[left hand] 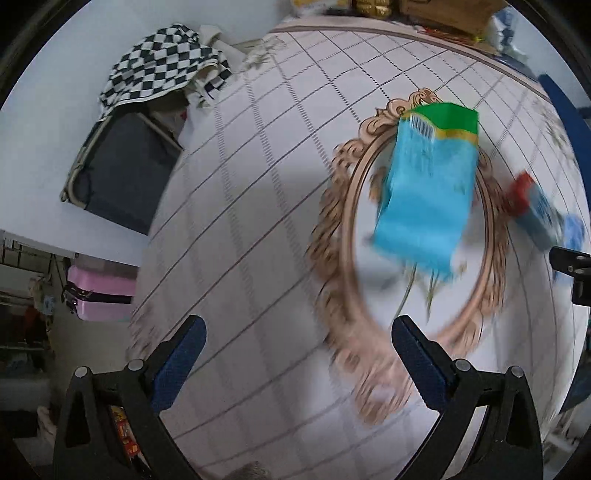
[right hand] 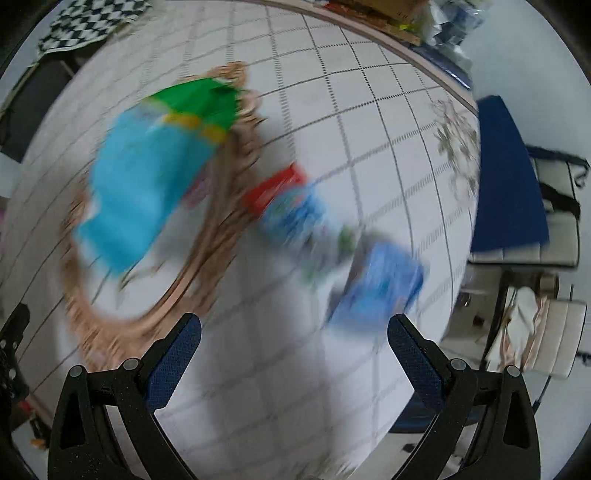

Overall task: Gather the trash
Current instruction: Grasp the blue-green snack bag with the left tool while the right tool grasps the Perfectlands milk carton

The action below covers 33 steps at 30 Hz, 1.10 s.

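Right now both of your grippers hover above a round table (left hand: 258, 221) covered with a white cloth ruled in a dark grid. Your left gripper (left hand: 297, 360) has its jaws spread wide with nothing between them, and your right gripper (right hand: 293, 356) is just as wide and just as bare.

On the cloth lies an oval tray (left hand: 332, 251) with an ornate tan scrolled rim. A cyan packet with a green top (left hand: 424, 192) rests inside it, its green end overlapping the tray's far rim. Just beyond the tray's right rim, toward the table's right edge, sits a red and blue packet (left hand: 532, 206), touching or nearly touching that rim; motion blur keeps you from telling which.

Around the table, your left view shows a checkered black-and-white cloth (left hand: 159, 66) draped over a dark folding chair (left hand: 122, 173) past the far left edge, a pink case (left hand: 103, 295) lower down on the left, and a cardboard box (left hand: 443, 14) at the far edge.

Your right view adds what the left one cuts off: a blue packet (right hand: 380, 288) lying nearer you than the red and blue one, close to the table's right edge and just ahead of your right finger pad (right hand: 413, 362). It also shows a dark blue chair seat (right hand: 506, 177) beyond that edge. Only the left view takes in the pink case, and a black piece of your right gripper pokes in at its right border.
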Each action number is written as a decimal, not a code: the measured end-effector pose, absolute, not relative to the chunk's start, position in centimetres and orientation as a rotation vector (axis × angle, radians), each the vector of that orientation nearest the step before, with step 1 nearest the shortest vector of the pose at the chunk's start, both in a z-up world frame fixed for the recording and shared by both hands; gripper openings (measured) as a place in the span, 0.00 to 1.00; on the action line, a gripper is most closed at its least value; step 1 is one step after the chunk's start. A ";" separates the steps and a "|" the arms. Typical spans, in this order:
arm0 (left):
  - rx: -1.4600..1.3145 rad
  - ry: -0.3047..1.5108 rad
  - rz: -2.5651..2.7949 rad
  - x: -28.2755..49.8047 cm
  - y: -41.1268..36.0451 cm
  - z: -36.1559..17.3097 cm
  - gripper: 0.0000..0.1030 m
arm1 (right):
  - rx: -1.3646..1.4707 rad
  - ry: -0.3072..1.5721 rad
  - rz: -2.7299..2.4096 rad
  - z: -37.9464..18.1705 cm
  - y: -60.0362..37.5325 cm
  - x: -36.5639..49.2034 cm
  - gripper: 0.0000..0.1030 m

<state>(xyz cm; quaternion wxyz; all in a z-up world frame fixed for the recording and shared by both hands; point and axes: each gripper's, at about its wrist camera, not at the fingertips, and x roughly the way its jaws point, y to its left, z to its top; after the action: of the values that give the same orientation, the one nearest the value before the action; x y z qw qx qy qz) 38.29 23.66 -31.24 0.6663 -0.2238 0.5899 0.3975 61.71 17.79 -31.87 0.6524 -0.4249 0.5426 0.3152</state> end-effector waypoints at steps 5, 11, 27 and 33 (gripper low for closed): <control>-0.520 1.333 0.864 42.1 25.7 -32.5 1.00 | -0.954 1.326 0.793 -35.9 21.3 66.1 0.92; -0.512 1.330 0.742 46.2 26.3 -33.3 1.00 | -0.554 1.516 0.690 -37.1 19.7 71.3 0.69; -0.524 1.367 0.640 52.1 27.9 -36.7 0.84 | -0.396 1.550 0.538 -38.5 19.1 74.9 0.64; -0.494 1.325 0.640 50.9 27.3 -34.8 0.66 | -0.514 1.438 0.565 -38.8 20.3 70.8 0.55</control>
<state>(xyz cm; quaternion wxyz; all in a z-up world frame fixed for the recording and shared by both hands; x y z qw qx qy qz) 50.88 27.33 -34.79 0.7135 -0.2229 0.5980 0.2890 70.83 20.33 -38.82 0.6865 -0.2296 0.6422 0.2521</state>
